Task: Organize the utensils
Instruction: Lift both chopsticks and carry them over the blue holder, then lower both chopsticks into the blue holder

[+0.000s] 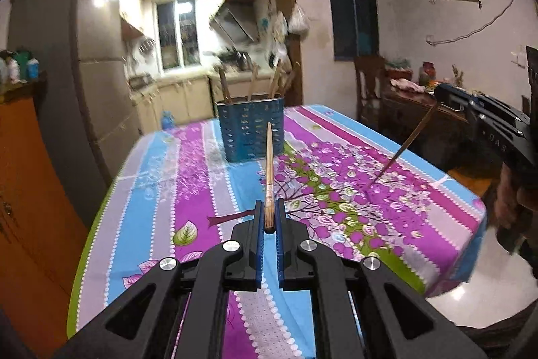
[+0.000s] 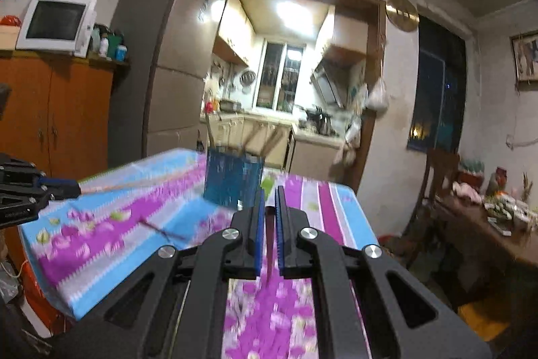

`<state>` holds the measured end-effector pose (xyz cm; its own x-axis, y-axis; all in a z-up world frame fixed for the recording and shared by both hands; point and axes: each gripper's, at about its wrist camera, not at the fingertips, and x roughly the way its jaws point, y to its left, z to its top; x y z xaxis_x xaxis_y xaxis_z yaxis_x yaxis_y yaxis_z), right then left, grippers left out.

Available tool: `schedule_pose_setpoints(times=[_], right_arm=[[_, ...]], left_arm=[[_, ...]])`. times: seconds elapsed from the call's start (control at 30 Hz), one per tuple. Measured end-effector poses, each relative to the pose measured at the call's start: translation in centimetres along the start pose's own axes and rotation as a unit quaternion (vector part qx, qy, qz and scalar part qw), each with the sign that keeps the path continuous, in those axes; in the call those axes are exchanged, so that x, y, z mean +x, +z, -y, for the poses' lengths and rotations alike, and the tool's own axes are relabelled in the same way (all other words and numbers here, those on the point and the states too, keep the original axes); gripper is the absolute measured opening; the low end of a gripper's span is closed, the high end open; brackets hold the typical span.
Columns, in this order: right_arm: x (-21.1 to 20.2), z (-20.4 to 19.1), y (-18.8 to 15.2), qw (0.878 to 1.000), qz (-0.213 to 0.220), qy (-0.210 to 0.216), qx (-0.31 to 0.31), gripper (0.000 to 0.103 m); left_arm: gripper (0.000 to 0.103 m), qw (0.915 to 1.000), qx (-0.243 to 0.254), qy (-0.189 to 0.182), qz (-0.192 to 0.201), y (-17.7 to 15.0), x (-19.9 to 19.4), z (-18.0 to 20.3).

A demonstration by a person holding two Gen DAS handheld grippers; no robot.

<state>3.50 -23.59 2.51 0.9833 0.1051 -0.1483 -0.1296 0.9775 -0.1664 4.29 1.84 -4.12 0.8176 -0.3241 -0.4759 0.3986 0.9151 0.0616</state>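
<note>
While both grippers are raised above the worktop (image 1: 158, 177), each is seen clamped on a single chopstick. The left gripper (image 1: 269, 217) is closed on the butt end of a light brown wooden chopstick (image 1: 268, 164), which is held between the blue ribbed pads and points forward toward the blue perforated metal utensil holder (image 1: 250, 132). The right gripper (image 2: 268, 214) is closed on a darker, thin wooden chopstick (image 1: 403, 145); from the left wrist view this chopstick is seen slanting down from the jaws, its tip close to the purple floral and striped tablecloth (image 1: 353, 190), though contact cannot be judged. In the right wrist view only a short dark sliver of it is visible between the pads.

The utensil holder is stood upright near the far edge of the worktop, and several wooden utensils (image 1: 250, 83) are already stood in it, leaning at different angles. Their exact number is lost to blur. The left gripper is also caught at the left edge of the right wrist view, its chopstick extended toward the holder.
</note>
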Motion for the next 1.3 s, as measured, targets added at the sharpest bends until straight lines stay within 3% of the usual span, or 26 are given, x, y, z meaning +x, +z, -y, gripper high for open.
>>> schedule_pose_setpoints(times=[0.07,0.17,0.3,0.4,0.73,1.13,1.3], right_arm=[[0.0,0.4,0.9,1.0,0.008,0.005,0.003,0.005],[0.3,0.5,2.0,1.0,0.018,0.015,0.002,0.005],[0.8,0.6,2.6,0.999,0.018,0.03,0.01,0.005],[1.2,0.7,3.2,0.999,0.019,0.043,0.017,0.005],[3.7,1.1,6.6,0.995,0.018,0.091,0.042,0.005],[9.6,0.6,10.0,0.985,-0.047,0.146,0.076,0.005],[11.4,0.9,13.3,0.985,-0.027,0.144,0.091,0.005]], left_arm=[[0.007,0.9973,-0.02,-0.044,-0.055,1.3,1.0,-1.6],[0.007,0.9933,-0.036,-0.063,-0.09,2.6,1.7,-3.2],[0.007,0.9952,-0.025,-0.052,-0.079,4.8,1.1,-4.1],[0.007,0.9983,0.011,-0.014,-0.055,6.9,0.2,-3.7],[0.007,0.9996,0.014,-0.021,-0.012,13.2,0.8,-4.6],[0.007,0.9986,-0.001,-0.053,-0.007,15.4,4.2,-4.3],[0.007,0.9981,0.004,-0.053,0.032,19.3,5.3,-4.3]])
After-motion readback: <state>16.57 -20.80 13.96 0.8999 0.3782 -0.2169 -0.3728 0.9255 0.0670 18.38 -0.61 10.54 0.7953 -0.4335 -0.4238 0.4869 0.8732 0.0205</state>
